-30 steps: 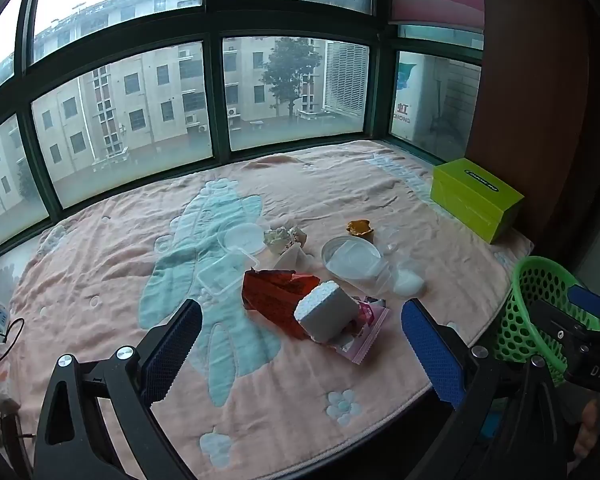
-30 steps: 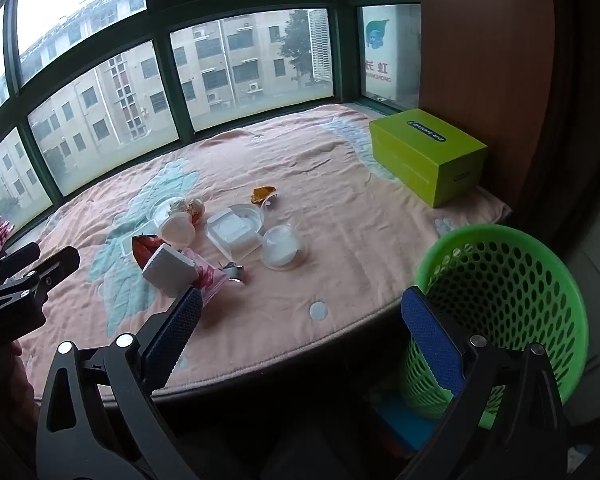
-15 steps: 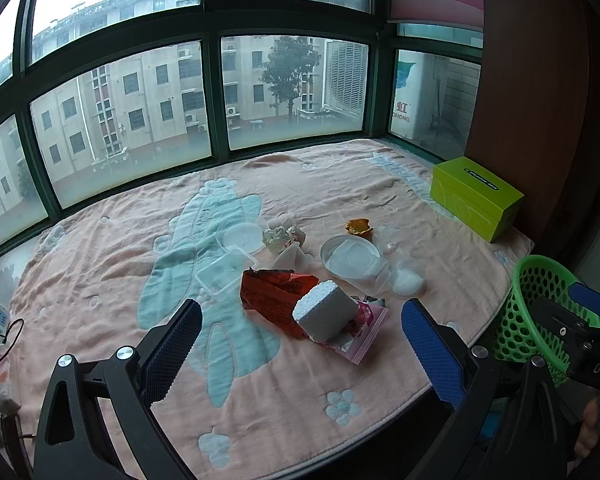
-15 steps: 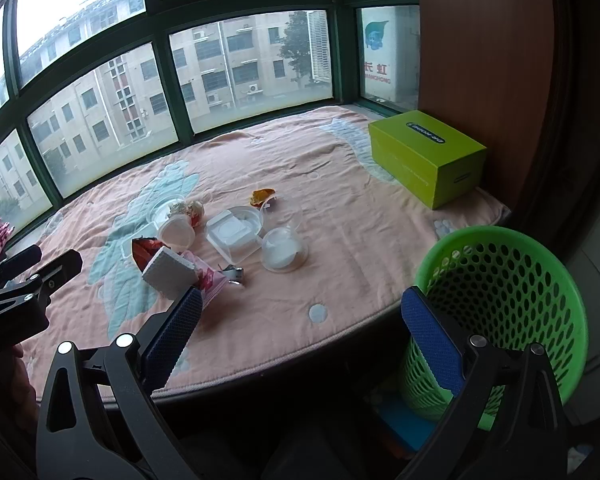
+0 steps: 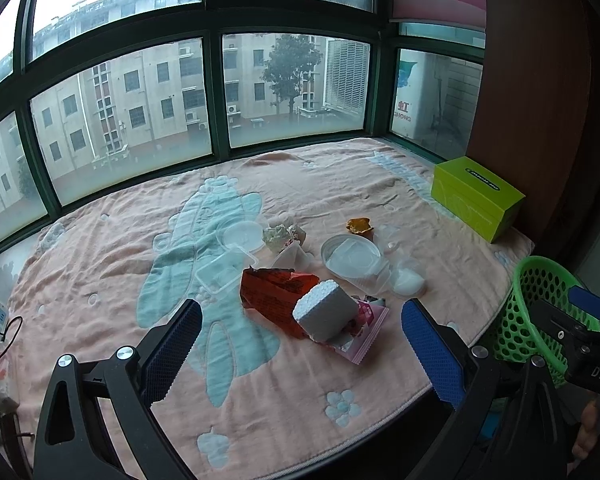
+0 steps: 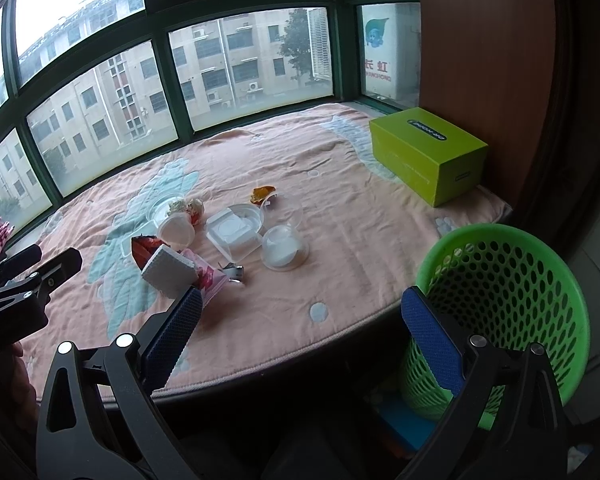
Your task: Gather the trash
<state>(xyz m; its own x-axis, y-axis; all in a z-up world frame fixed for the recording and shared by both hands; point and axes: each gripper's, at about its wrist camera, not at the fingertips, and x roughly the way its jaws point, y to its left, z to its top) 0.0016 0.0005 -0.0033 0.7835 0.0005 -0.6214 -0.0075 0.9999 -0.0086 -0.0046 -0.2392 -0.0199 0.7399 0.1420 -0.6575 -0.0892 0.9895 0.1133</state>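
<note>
Trash lies in a pile on a pink blanket (image 5: 100,264): a white foam block (image 5: 325,309) on a pink wrapper (image 5: 366,330), a red wrapper (image 5: 272,294), clear plastic lids and cups (image 5: 352,256), an orange scrap (image 5: 359,225). The foam block (image 6: 170,268) and cups (image 6: 282,246) also show in the right wrist view. A green mesh basket (image 6: 512,292) stands by the platform's right edge. My left gripper (image 5: 300,344) is open and empty, short of the foam block. My right gripper (image 6: 300,336) is open and empty, over the platform's front edge.
A lime-green box (image 6: 428,152) sits at the back right by a wooden panel (image 6: 480,40). Windows (image 5: 180,100) close off the far side. A power strip and cable (image 5: 0,320) lie at the far left. The basket (image 5: 540,300) shows at the left view's right edge.
Both grippers have crept slightly closer to the pile. Nothing on the blanket has moved and both grippers stay open.
</note>
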